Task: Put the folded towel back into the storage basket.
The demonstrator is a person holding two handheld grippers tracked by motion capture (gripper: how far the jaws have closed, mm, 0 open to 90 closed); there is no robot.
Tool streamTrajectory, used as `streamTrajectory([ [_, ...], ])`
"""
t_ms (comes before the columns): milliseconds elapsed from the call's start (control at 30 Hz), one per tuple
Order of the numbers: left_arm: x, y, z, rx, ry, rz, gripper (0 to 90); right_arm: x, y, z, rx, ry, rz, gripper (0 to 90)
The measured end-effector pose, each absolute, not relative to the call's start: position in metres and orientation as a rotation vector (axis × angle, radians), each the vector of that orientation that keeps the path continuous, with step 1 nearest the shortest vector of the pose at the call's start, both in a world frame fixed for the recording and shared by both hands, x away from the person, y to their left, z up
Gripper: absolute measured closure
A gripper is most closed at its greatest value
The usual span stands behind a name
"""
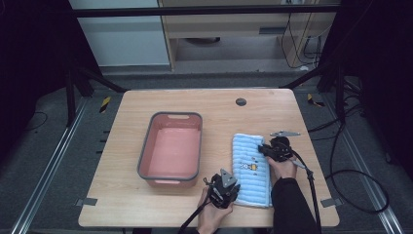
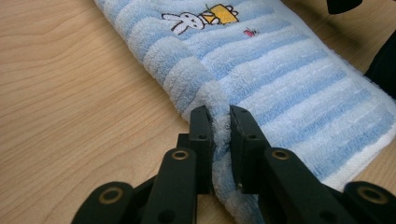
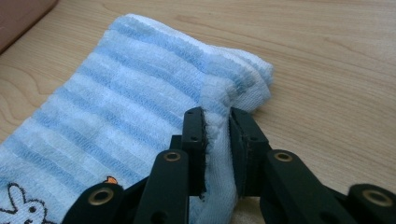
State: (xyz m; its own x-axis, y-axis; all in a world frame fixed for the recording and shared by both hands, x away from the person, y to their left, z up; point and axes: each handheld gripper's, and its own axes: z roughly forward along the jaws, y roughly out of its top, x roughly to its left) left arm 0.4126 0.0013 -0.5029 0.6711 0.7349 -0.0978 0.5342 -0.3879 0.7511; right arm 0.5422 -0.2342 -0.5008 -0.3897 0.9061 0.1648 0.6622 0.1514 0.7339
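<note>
I have one tabletop (image 1: 146, 204), one pink tub (image 1: 172, 148) well off to the left of my left gripper, one folded blue striped towel (image 1: 251, 168), and two grippers on it. The towel lies flat on the tabletop between my hands: my left gripper (image 2: 218, 122) is clamped on a pinch of its near left edge, and my right gripper (image 3: 217, 125) is clamped on a fold at its far right corner. My worry is the grip itself. Each pair of jaws holds only a thin ridge of terry, and I judge that a quick lift could pull the pile out, most likely at the right corner, where the layers bunch just ahead of the jaws. The fold has several layers, and I can't tell if either pinch catches them all; lower ones could sag open. Uneven lifting would also drag the towel across the wood or twist it, and a swing toward the tub could snag its rim.
</note>
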Motion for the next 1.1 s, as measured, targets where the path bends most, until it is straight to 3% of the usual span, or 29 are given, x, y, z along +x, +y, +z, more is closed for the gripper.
streamTrajectory([
  [400,0.412,0.008,-0.497,2.029,0.973,0.272,84.2,0.534,-0.235,-0.488,1.456,2.090,1.131,79.5],
  [1100,0.403,0.032,-0.444,1.942,0.873,0.313,84.3,0.513,-0.223,-0.425,1.290,1.983,1.263,79.6],
])
